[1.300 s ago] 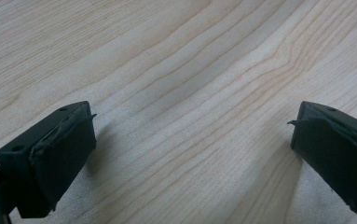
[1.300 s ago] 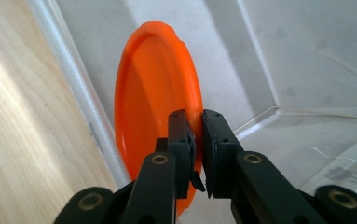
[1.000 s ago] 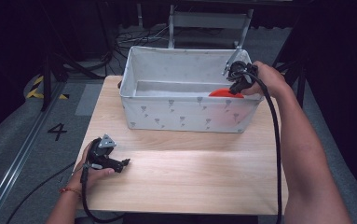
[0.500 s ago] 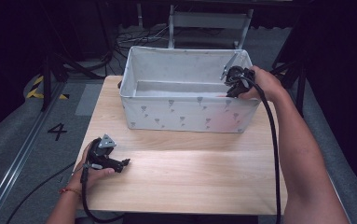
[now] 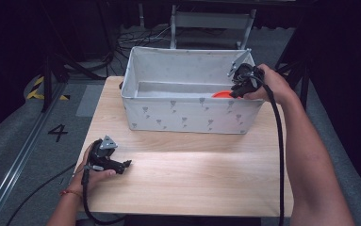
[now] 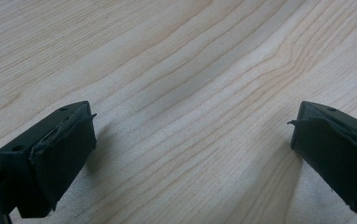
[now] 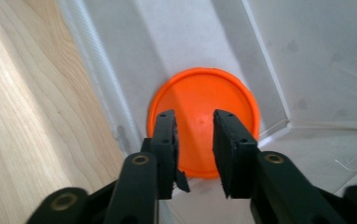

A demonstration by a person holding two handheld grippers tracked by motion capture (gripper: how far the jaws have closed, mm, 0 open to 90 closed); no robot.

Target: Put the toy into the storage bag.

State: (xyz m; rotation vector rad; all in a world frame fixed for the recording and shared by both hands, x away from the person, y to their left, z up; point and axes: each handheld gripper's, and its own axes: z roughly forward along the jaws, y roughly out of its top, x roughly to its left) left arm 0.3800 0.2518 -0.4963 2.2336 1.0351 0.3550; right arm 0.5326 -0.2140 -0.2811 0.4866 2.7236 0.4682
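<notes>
A round orange disc lies flat on the floor of the white fabric box, in its right front corner. My right gripper hangs over that corner and points down at the disc. Its jaws have just been opening and now stand a little apart above the disc, with nothing pressed between the pads. My left gripper rests on the wooden table near its front left. In the left gripper view its jaws are spread wide over bare wood.
The box stands at the back of the table, patterned with small grey marks, its near wall beside the table top. A chair frame and cables lie on the floor behind. Black cables trail from both grippers.
The orange disc, up at the right gripper a second ago, now lies low in the box corner. The right hand has shifted slightly. The left gripper has kept still.
</notes>
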